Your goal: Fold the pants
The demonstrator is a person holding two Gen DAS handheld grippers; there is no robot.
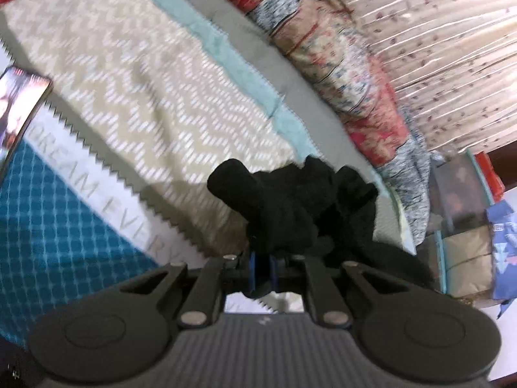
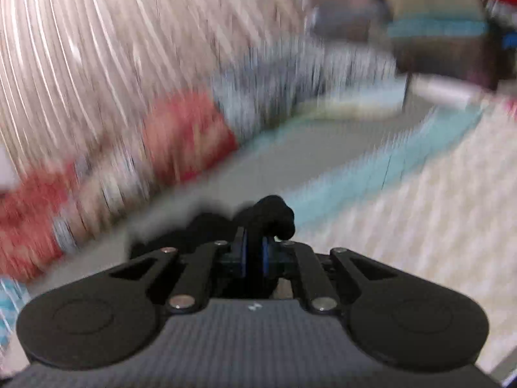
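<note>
Left wrist view shows a wide bed under a patchwork bedspread [image 1: 135, 74] of beige zigzag, teal grid and grey panels, with a rumpled floral quilt [image 1: 342, 74] along its far side. Bunched black fabric pants [image 1: 290, 207] hang above the spread, clamped in the left gripper [image 1: 262, 268], whose jaws are together on a fold of the cloth; in the right wrist view the right gripper [image 2: 255, 258] is likewise closed on a smaller black fold [image 2: 274, 213]. Both grips take only a thin pinch near the edge, so I judge the soft cloth could slip free, or come down twisted and creased if the two hands drift unevenly; that view is badly smeared, so the pace looks brisk. A white strip on the bedspread reads "DREAM EVERY", the rest hidden. A phone-like glossy slab [image 1: 19, 106] lies at the left edge, its screen unreadable.
</note>
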